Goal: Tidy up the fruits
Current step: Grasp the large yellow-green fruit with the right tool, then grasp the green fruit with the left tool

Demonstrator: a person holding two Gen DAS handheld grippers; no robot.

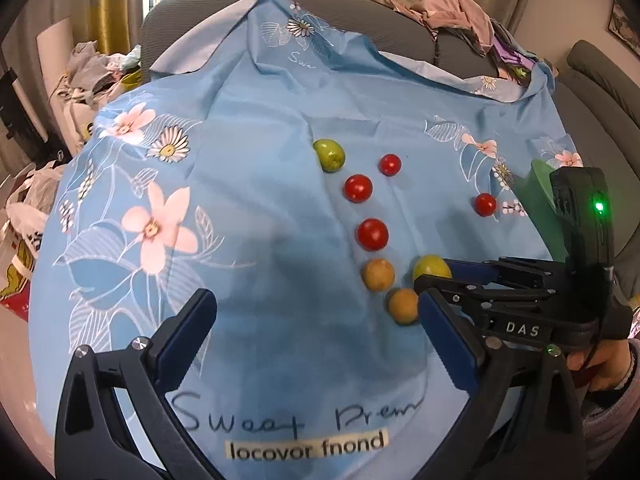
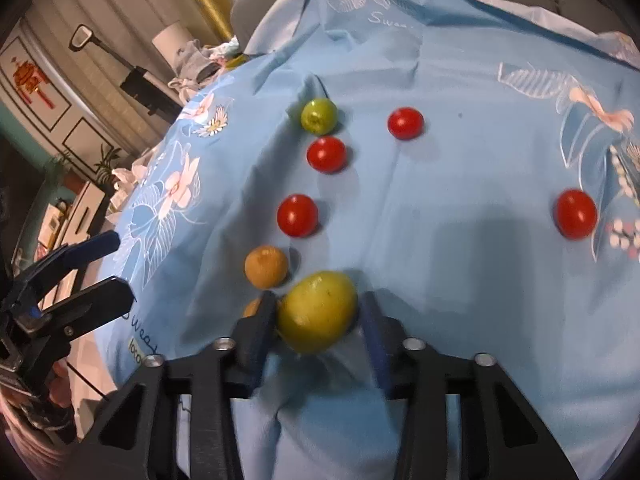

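Yellow-green fruit sits on the blue cloth at the near end of a fruit line, between the right gripper fingers; left pad touches, right shows a sliver of gap, so grip unconfirmed. Likely being slotted beside the tan fruits. Left gripper idles spread wide, empty.

We read "DAS" in pale letters on the black body of the right gripper; on the blue floral cloth, near its front edge, runs dark handwriting, "Sweet Prem", cut off by a gripper finger; beneath it sits a pale strip printed "locovor fnond"; far up the cloth we catch white script, "Swe", and nothing more is legible.
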